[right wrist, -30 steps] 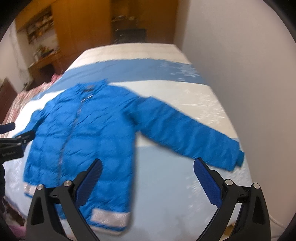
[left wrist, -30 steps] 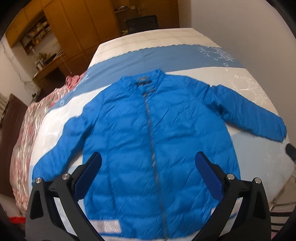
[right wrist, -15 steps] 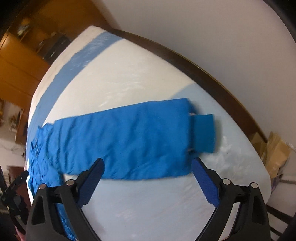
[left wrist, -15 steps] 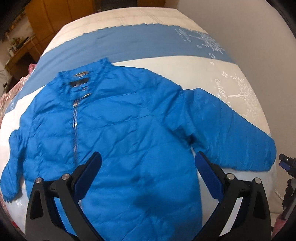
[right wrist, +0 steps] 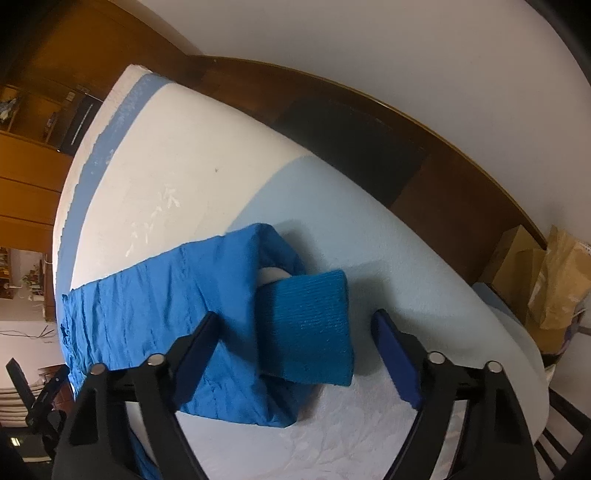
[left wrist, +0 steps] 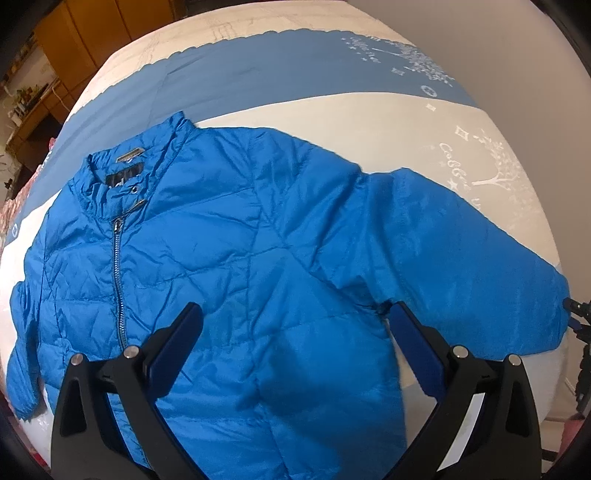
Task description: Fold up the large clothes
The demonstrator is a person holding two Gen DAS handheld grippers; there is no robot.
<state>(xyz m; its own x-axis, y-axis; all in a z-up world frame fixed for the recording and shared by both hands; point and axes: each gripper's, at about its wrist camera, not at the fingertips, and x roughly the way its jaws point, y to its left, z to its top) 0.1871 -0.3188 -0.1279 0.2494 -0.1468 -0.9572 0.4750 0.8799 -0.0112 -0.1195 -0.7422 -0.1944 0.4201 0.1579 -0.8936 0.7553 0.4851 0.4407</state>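
A bright blue puffer jacket (left wrist: pixel 229 258) lies face up and zipped on the bed, collar at the far left, both sleeves spread out. My left gripper (left wrist: pixel 295 332) is open above the jacket's body near the right armpit. In the right wrist view, the right sleeve (right wrist: pixel 166 314) ends in a knit cuff (right wrist: pixel 306 328). My right gripper (right wrist: pixel 295 343) is open, its jaws on either side of that cuff, just above it. The right gripper also shows in the left wrist view (left wrist: pixel 576 317) at the sleeve end.
The bed (left wrist: pixel 332 110) has a white and blue cover. A dark wooden bed frame (right wrist: pixel 369 122) and a white wall run along the right side. Paper bags (right wrist: pixel 554 280) stand beyond the bed corner. Wooden cabinets (left wrist: pixel 92 33) stand at the far end.
My right gripper has moved in low over the sleeve cuff. My left gripper has moved right and closer to the jacket's body. Both stayed open.
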